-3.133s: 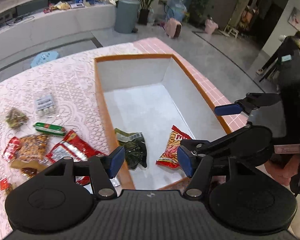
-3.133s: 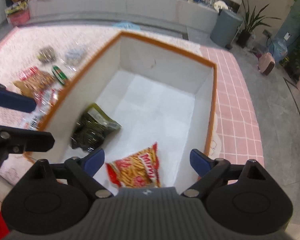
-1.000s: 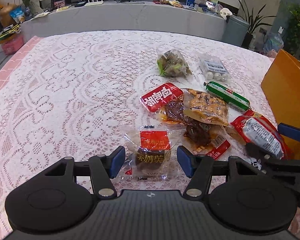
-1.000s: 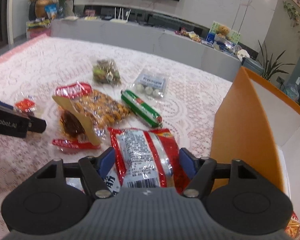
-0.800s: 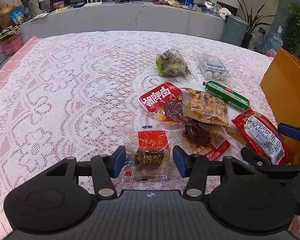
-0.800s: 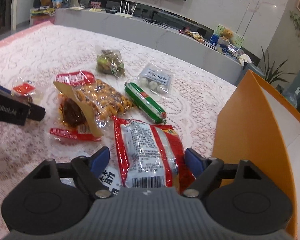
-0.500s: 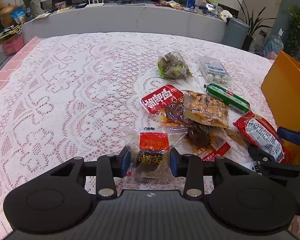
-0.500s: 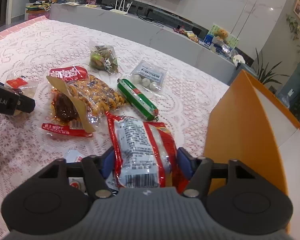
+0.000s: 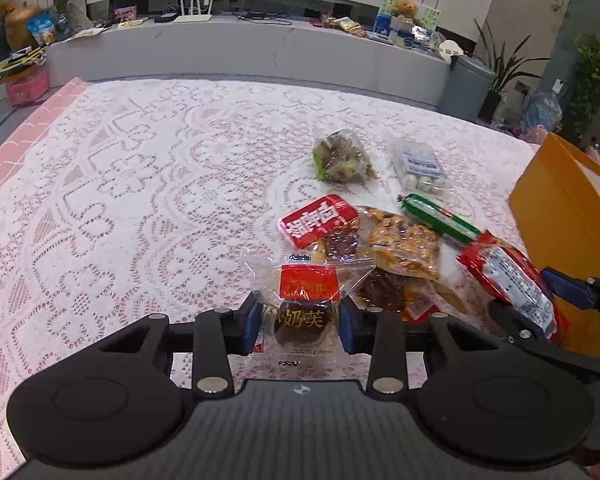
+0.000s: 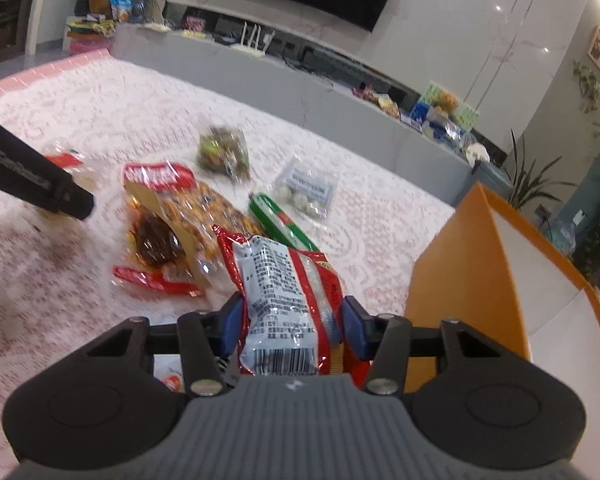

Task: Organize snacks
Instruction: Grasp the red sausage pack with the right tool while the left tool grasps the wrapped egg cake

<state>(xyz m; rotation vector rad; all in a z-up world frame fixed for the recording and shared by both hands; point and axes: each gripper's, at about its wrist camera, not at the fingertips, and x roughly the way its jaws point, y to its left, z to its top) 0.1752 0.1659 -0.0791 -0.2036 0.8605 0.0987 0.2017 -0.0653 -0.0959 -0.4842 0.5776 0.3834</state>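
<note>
Left wrist view: left hand-held gripper (image 9: 300, 322) clamped on clear cake pack (image 9: 306, 300), both blue pads pressed against its sides after closing. Pack low at 6 o'clock of the snack pile, on the lace tabletop (image 9: 140, 200). Judged light and soft; crinkly film likely slippery, dark cake inside easily crushed, so best held across the cake's body, not the loose film edges.

Right wrist view: right hand-held gripper (image 10: 292, 322) closing around red bag (image 10: 284, 280), jaws just narrowed, pads touching the bag's sides at its barcode end. Bag tilted up toward 12 o'clock, orange box (image 10: 468, 264) near at 3 o'clock. Judged puffy and light, glossy foil prone to slipping and buckling; grip across the filled middle probably firmer than at the sealed seam.

Left behind on the tabletop: green sausage (image 10: 280, 220) at 12 o'clock of the bag, nut pack (image 10: 196, 216) at 10 o'clock, clear pack of white balls (image 10: 306, 192) farther at 12, green-brown pouch (image 10: 222, 154) at 11. Sausage judged firm and round, likely to roll; best pinched across its middle.
</note>
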